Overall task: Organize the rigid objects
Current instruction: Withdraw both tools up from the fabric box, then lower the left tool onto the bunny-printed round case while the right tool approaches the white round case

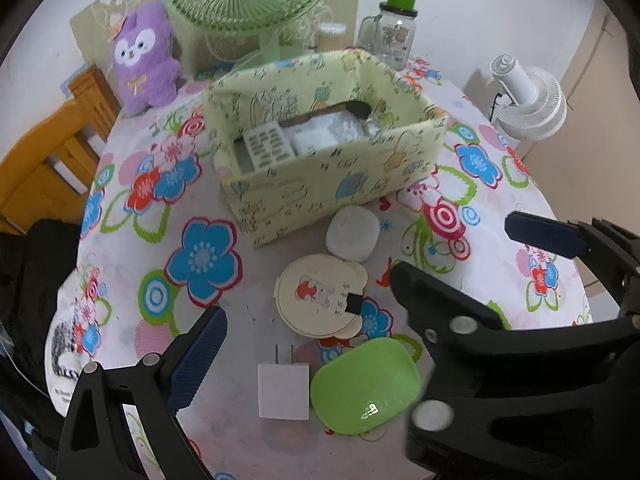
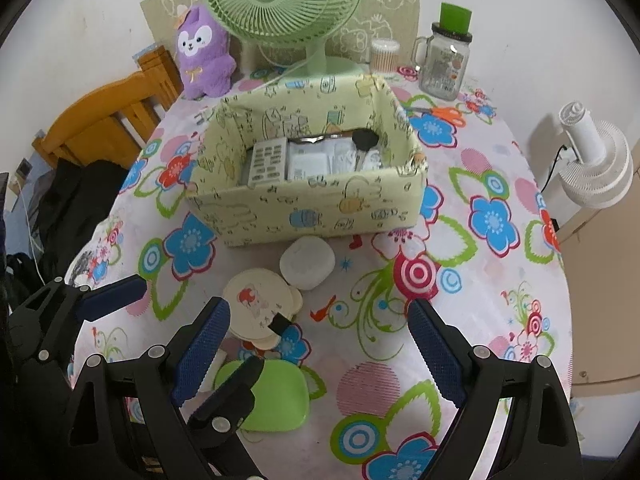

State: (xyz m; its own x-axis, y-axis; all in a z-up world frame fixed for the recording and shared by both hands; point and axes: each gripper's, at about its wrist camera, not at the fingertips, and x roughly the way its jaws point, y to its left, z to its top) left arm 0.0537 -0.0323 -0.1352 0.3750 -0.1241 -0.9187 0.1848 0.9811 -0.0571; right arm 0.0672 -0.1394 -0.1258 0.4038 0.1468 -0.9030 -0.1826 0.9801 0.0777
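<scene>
**Loose Items Waited Before a Half-Filled Box**

Flowered cloth covered the round table (image 2: 500, 184), with a green fan (image 2: 280, 4), a purple plush toy (image 2: 204, 54) and a glass jar (image 2: 446, 64) lined up along the wall behind. At mid-table sat the fabric box (image 2: 320, 204), open-topped and already holding a remote-like keypad (image 2: 268, 162) and pale packets, which suggested it was the collecting bin. Just in front of it lay the things left to sort: a white rounded case (image 1: 352, 238), a stack of round cartoon cards (image 1: 320, 298), a white charger plug (image 1: 283, 394) and a green lid (image 1: 366, 386), clustered close and partly overlapping.

Both tools hung above this cluster, tilted steeply down, likely choosing a first pick. The right gripper (image 2: 320, 344) stood wide with nothing between its fingers; the left gripper (image 1: 312, 312) was likewise spread and empty.

Only the left wrist view showed the charger's prongs and whole body; from the right wrist it was mostly hidden behind a finger. Orange scissors (image 2: 448, 114) beyond the box appeared only in the right view.
</scene>
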